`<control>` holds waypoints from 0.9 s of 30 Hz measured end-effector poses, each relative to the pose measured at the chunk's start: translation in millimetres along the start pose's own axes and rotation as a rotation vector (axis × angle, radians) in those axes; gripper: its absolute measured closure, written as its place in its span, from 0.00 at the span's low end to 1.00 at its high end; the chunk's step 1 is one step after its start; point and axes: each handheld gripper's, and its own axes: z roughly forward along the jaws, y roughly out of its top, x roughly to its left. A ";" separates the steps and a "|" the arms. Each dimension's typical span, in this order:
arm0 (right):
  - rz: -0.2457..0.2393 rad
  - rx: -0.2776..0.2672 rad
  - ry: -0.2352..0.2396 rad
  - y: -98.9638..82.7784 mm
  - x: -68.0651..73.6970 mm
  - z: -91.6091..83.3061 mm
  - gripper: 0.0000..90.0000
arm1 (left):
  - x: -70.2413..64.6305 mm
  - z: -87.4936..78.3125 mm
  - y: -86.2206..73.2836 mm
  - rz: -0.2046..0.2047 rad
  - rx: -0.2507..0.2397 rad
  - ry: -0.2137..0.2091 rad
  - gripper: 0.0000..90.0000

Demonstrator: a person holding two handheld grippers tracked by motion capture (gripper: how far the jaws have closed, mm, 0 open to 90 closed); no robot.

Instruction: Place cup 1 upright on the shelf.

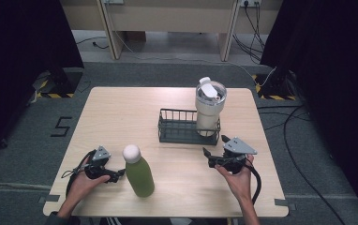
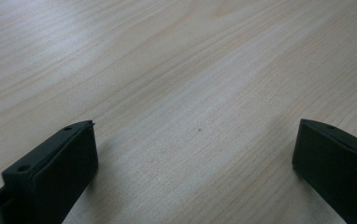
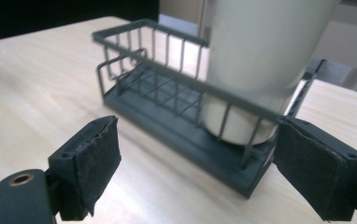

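Observation:
A green bottle [image 1: 138, 171] with a white round cap stands upright at the front left of the wooden table [image 1: 121, 117]. My left gripper [image 1: 117, 176] lies just left of it, jaws toward the bottle; in the left gripper view this gripper [image 2: 196, 123] is open over bare wood. A white lidded tumbler [image 1: 210, 110] stands in the right end of a dark wire basket [image 1: 179, 126]. My right gripper [image 1: 214, 145] is held just in front of the basket, open and empty. In the right gripper view the basket [image 3: 167, 93] and tumbler [image 3: 260, 46] sit beyond the spread jaws of this gripper [image 3: 197, 128].
The left part of the basket holds nothing. Bare tabletop stretches left of and behind the basket. Beyond the table are a grey floor, desk legs [image 1: 226, 33] and cables [image 1: 303, 154]; black curtains stand on both sides.

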 end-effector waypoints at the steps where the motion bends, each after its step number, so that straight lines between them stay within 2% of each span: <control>1: -0.003 0.009 0.008 -1.7 1.4 -1.5 0.16 | 0.0 0.0 0.0 0.000 0.000 0.000 0.00; 9: -0.002 0.055 0.034 -14.8 10.2 -3.4 0.17 | 0.0 0.0 0.0 0.001 -0.001 -0.001 0.00; 15: -0.019 0.090 0.030 -23.5 14.8 -5.5 0.17 | -0.1 0.0 -0.1 0.002 -0.001 -0.002 0.00; 24: -0.011 0.157 0.055 -42.3 22.5 -10.3 0.17 | -0.1 0.0 0.0 0.002 -0.001 -0.001 0.00; 27: -0.019 0.177 0.049 -44.8 24.7 -12.0 0.17 | -0.1 0.0 -0.1 0.002 -0.001 -0.001 0.00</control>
